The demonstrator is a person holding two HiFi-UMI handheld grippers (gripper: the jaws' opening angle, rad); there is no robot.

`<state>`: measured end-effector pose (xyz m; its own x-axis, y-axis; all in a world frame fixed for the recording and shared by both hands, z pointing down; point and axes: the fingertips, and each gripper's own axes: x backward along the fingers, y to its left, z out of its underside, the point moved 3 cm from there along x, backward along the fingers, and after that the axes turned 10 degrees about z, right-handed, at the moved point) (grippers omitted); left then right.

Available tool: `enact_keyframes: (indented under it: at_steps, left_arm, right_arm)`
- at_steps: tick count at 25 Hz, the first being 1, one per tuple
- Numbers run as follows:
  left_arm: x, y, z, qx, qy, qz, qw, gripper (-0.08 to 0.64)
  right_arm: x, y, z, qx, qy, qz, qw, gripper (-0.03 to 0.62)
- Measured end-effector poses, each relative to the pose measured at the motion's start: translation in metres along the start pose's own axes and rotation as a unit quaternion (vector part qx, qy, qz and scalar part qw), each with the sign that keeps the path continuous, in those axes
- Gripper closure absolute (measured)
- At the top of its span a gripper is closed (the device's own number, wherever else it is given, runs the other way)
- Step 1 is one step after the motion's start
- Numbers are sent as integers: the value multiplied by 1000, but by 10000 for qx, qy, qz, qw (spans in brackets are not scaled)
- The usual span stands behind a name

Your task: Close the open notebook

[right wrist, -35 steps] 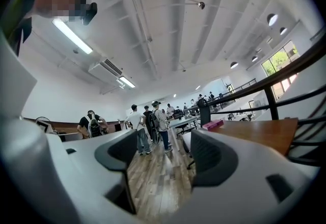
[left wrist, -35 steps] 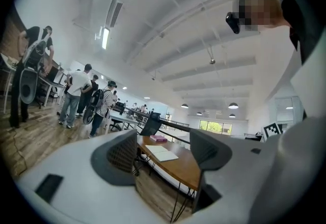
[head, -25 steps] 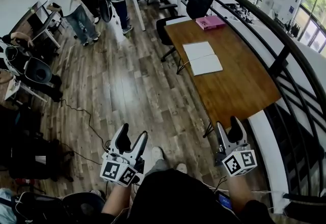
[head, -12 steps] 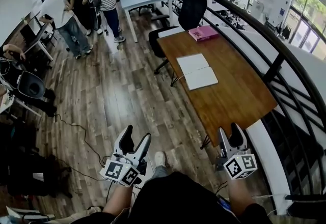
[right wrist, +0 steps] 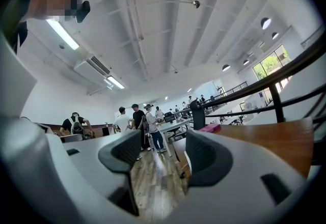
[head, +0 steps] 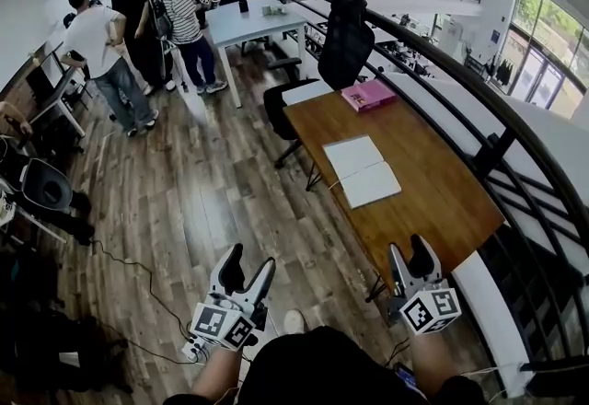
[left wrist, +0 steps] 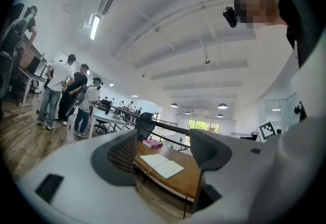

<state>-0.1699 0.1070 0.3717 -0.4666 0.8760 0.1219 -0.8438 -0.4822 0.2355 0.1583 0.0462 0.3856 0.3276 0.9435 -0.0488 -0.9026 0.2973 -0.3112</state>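
Person's L gripper (head: pixel 249 258) and R gripper (head: pixel 408 247) held level side by side, near, pointing far. Both jaws apart w/ nothing between; R's just closed slightly.

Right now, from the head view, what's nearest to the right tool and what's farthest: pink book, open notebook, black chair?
1. Open notebook, middle of the table.
2. Pink book, table's far end.
3. Black chair, beyond that end.

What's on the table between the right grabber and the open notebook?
Nothing. The head view shows only bare brown tabletop between the right gripper, whose empty jaws have just been closing slightly, and the open notebook.
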Motion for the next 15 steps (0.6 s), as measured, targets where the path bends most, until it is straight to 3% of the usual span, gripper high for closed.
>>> enact_keyframes:
  at_steps: [9,15]
  left_arm:
    - [-19,76,-11,-16,15,68,10000,233]
    - [-44,109,-8,-90,158,312,9993,233]
  right_arm:
    - [-63,40,13,112,56,92,9999,322]
    - [-90,51,21,228,80,247,9994,324]
